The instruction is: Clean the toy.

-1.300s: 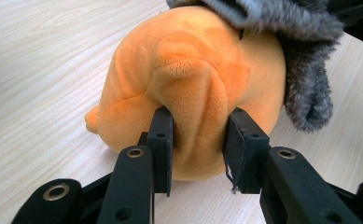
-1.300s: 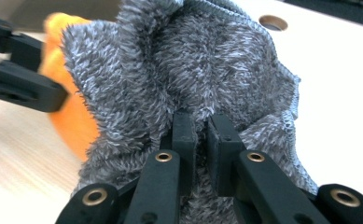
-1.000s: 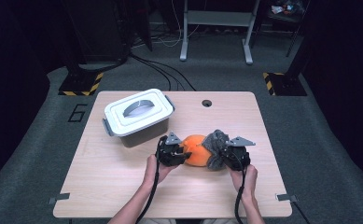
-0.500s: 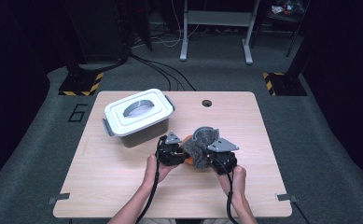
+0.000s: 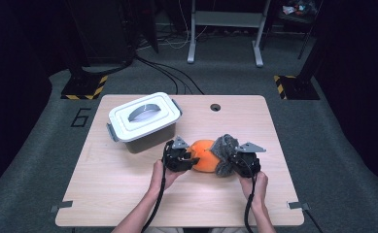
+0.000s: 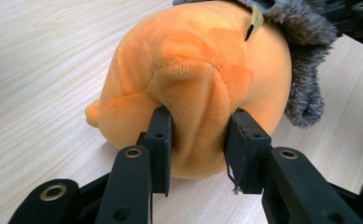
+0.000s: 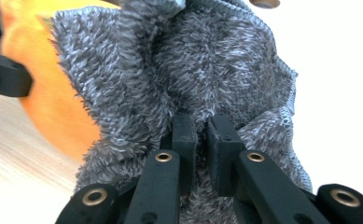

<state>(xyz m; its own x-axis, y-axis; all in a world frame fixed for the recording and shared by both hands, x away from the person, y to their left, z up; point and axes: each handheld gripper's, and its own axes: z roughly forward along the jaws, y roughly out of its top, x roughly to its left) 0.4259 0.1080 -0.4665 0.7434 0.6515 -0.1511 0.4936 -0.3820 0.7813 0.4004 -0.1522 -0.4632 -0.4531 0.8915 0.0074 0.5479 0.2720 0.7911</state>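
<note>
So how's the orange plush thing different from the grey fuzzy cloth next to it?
The orange plush is a smooth, stuffed, rounded body; the grey cloth is shaggy, thin and crumpled in folds. The left gripper pinches a fold of the orange plush, while the right gripper is shut on the grey cloth. Both are soft and touch each other above the table.

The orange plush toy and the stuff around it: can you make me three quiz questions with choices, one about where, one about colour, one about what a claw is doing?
1. Where is the white box?
A. Behind the left claw
B. On the floor
C. Under the table

2. What colour is the cloth?
A. Red
B. Grey
C. Green

3. What is the left claw doing?
A. Hanging open
B. Lifting the box
C. Squeezing the orange plush toy

Answers: A, the high view shows it farther back; B, the right claw pinches grey fluff; C, both pads dent the plush.
</note>
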